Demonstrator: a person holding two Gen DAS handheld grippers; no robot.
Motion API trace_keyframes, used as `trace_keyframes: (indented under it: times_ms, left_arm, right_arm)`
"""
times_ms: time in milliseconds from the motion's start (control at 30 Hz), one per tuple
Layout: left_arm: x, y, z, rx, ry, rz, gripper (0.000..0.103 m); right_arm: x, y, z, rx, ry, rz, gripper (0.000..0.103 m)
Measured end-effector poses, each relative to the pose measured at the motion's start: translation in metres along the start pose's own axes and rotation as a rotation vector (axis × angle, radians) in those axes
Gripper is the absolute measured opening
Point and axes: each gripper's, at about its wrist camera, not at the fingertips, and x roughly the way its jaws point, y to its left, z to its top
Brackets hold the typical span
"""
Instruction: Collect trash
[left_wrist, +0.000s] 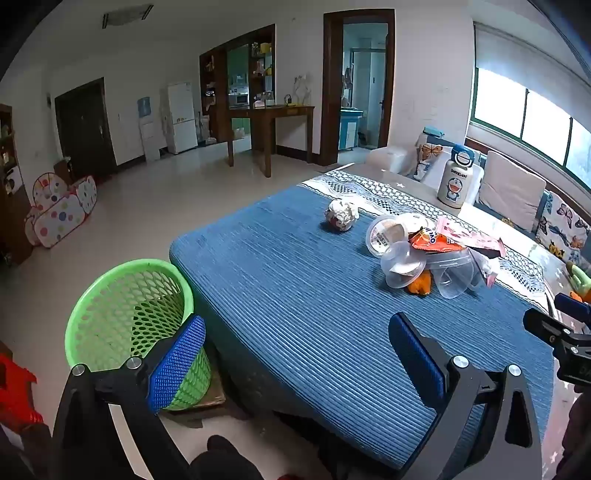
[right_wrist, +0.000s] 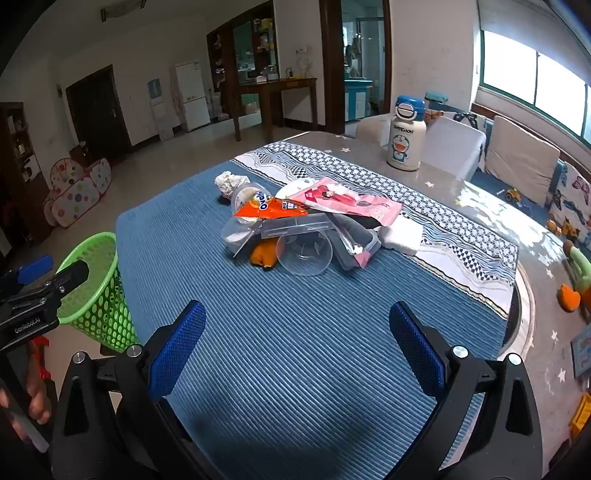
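Nearest, right gripper (right_wrist: 297, 350) and left gripper (left_wrist: 295, 363) both spread wide, nothing held, poised over the blue mat (right_wrist: 295, 350). To the left, off the table edge, a green basket (left_wrist: 125, 314) on the floor (seemingly bare inside). Mid-mat, the trash pile (right_wrist: 303, 229): clear cup (right_wrist: 304, 254) on its side, orange wrapper (right_wrist: 273, 209), pink packet (right_wrist: 351, 203). All probably light; cup likely thin, slippery, best pinched across its rim. Farther off, a paper ball (left_wrist: 341, 214), soft, graspable anywhere.

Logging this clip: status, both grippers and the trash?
Left gripper open, empty. Right gripper open, empty. Trash pile on blue mat, green basket beside table. Path unobstructed.
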Motion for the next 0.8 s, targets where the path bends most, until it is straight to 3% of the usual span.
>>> trace_keyframes:
  times_ms: [800]
  left_arm:
    - [0.0057, 0.0032, -0.0037, -0.011, 0.020, -0.001, 0.096]
  right_arm:
    - [-0.0007, 0.0008, -0.0019, -0.001, -0.005, 0.006, 0.098]
